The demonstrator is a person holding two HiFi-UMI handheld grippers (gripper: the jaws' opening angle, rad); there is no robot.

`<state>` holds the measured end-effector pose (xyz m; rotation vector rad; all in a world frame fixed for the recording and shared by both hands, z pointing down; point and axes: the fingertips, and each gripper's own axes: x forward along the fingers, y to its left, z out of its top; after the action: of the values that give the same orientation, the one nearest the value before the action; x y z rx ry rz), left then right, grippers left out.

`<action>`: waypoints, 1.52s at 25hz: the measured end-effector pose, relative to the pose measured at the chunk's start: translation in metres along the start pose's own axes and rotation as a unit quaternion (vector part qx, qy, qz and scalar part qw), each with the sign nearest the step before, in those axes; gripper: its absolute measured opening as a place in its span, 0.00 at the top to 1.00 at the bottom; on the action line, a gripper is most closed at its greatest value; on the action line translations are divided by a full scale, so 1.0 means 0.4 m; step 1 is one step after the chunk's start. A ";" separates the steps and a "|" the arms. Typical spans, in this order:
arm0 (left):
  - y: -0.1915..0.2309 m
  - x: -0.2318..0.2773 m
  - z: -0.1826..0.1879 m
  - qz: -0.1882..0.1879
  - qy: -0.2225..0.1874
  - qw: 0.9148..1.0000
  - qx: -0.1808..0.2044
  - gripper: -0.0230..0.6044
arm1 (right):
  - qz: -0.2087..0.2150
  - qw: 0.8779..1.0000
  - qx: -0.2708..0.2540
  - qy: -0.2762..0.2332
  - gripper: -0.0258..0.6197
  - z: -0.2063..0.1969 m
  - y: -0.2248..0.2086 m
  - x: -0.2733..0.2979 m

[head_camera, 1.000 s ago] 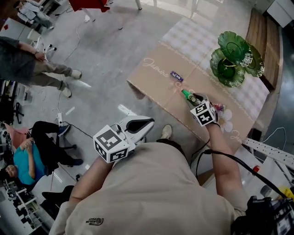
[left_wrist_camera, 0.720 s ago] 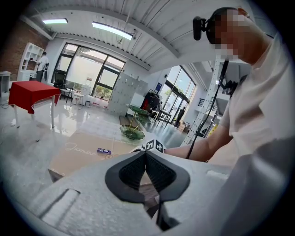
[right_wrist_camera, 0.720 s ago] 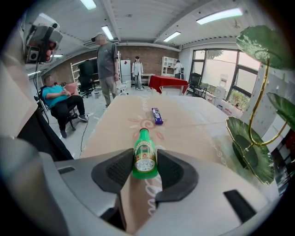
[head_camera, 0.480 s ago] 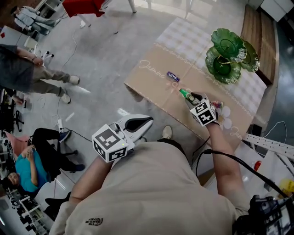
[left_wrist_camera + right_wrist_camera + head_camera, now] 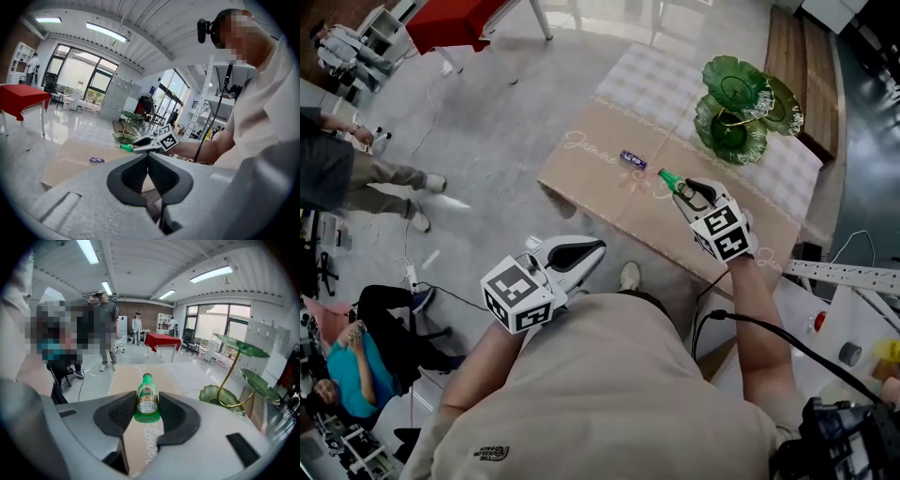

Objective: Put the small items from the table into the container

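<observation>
The left gripper (image 5: 149, 164), pads pressed together on nothing, hangs off the near edge of the tan cloth-covered table (image 5: 600, 192). Ahead of it lies a small purple-wrapped bar (image 5: 633, 159), perhaps a sweet. The right gripper (image 5: 147, 414) is closing its jaws on a small green labelled bottle (image 5: 147, 399), pinched between its pads. Beyond its tips, rightward, stands the green leaf-shaped tiered dish (image 5: 733, 111).

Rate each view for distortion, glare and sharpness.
Head view: even light, soft shadows, mild distortion, sharp on the table. Left gripper view: heavy fisheye, dark corners, windows washed out. Right gripper view: fisheye curves the ceiling lights, while the green bottle is sharp.
</observation>
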<state>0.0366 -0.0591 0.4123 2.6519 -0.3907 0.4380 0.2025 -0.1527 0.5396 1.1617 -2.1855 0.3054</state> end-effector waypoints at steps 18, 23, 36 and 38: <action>-0.037 -0.010 -0.004 -0.010 -0.015 1.000 0.005 0.95 | -0.113 0.991 -0.001 -0.065 0.72 0.271 -0.344 -0.269; -0.029 -0.021 -0.005 0.009 -0.018 1.000 0.000 0.95 | -0.133 0.990 0.004 -0.049 0.72 0.278 -0.470 -0.240; 0.020 -0.043 -0.002 0.059 -0.028 0.998 -0.021 0.95 | -0.160 0.986 -0.020 0.040 0.72 0.245 -0.658 -0.109; 0.027 -0.045 -0.002 0.061 -0.027 0.998 -0.023 0.95 | -0.159 0.986 -0.025 0.052 0.71 0.239 -0.665 -0.098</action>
<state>0.0165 -0.0646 0.4106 2.6084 -0.5740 0.3912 0.3926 -0.3272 0.4178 1.4093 -1.8706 0.1675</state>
